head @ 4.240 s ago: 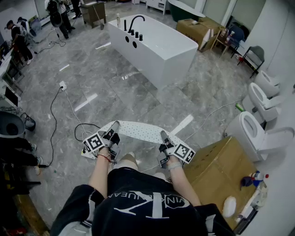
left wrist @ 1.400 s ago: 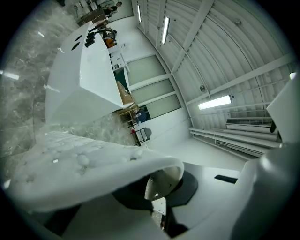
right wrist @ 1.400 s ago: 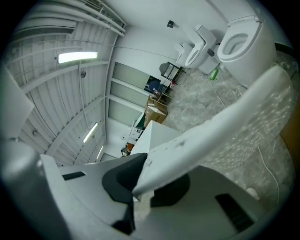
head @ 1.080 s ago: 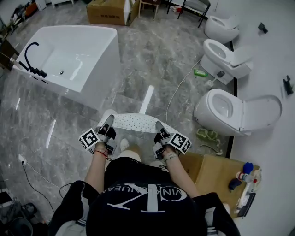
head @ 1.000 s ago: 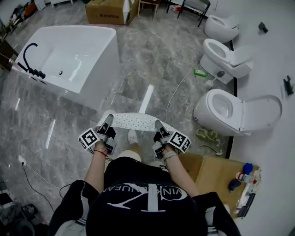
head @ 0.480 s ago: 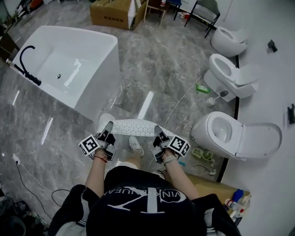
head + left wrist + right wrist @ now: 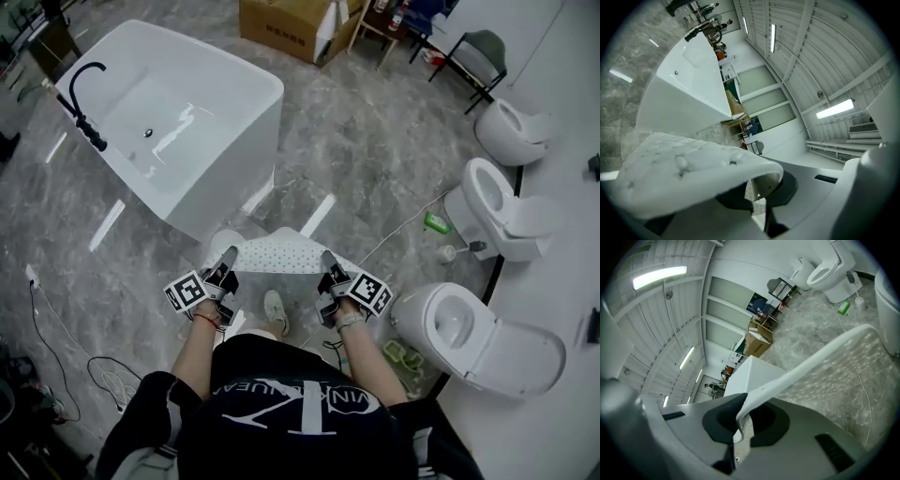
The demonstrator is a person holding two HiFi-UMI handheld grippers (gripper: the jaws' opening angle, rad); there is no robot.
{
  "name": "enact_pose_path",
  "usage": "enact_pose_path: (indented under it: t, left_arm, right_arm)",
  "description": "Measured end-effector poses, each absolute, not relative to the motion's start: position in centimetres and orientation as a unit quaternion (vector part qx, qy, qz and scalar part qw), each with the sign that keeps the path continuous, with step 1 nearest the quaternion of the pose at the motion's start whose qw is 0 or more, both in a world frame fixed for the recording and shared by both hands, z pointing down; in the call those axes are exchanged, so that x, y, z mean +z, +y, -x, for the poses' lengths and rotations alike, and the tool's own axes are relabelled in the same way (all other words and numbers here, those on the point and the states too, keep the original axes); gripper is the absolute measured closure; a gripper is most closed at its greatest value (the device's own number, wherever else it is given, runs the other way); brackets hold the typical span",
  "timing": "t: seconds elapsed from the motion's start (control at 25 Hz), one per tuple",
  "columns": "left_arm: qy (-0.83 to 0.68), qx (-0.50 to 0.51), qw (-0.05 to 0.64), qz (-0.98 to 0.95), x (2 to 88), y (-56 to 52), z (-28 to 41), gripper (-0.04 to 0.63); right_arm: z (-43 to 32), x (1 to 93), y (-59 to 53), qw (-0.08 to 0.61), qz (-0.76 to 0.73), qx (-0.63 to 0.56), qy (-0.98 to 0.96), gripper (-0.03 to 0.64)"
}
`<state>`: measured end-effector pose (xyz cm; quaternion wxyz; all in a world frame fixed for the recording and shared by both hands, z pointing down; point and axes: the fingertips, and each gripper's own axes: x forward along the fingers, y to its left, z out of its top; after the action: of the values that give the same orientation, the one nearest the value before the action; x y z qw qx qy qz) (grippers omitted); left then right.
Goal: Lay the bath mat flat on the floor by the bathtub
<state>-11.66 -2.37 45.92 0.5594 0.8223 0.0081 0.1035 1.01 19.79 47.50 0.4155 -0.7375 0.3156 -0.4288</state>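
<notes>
A white dotted bath mat (image 7: 279,253) hangs stretched between my two grippers, just short of the corner of the white bathtub (image 7: 220,141). My left gripper (image 7: 230,255) is shut on the mat's left edge, and the mat (image 7: 689,173) drapes over its jaws in the left gripper view. My right gripper (image 7: 326,259) is shut on the mat's right edge; in the right gripper view the mat (image 7: 825,366) runs from the pinched jaws out to the upper right. The tub (image 7: 750,373) shows behind it.
Two toilets (image 7: 487,328) (image 7: 502,202) stand along the right wall, a third (image 7: 511,131) farther back. A cable (image 7: 398,225) and a green bottle (image 7: 437,222) lie on the marble floor. Cardboard boxes (image 7: 286,23) sit beyond the tub. Cords (image 7: 56,328) trail at left.
The person has walked on along the tub with the mat held up; the tub's corner now sits right ahead of the mat and the toilets have slid down the right side.
</notes>
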Motion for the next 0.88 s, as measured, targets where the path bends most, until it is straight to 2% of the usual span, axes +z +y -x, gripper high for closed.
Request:
enact_pose_path:
  t: [0.24, 0.88]
  left_arm:
    - [-0.041, 0.103, 0.596, -0.796, 46.5, -4.5, 9.4, 0.574]
    - [-0.119, 0.058, 0.591, -0.795, 47.9, -6.4, 6.2, 0.574]
  right_arm:
    - [-5.2, 47.1, 16.3, 0.389, 0.728, -0.451, 0.339, 0.584]
    - [-12.9, 48.3, 10.1, 0.298, 0.690, -0.515, 0.412, 0.584]
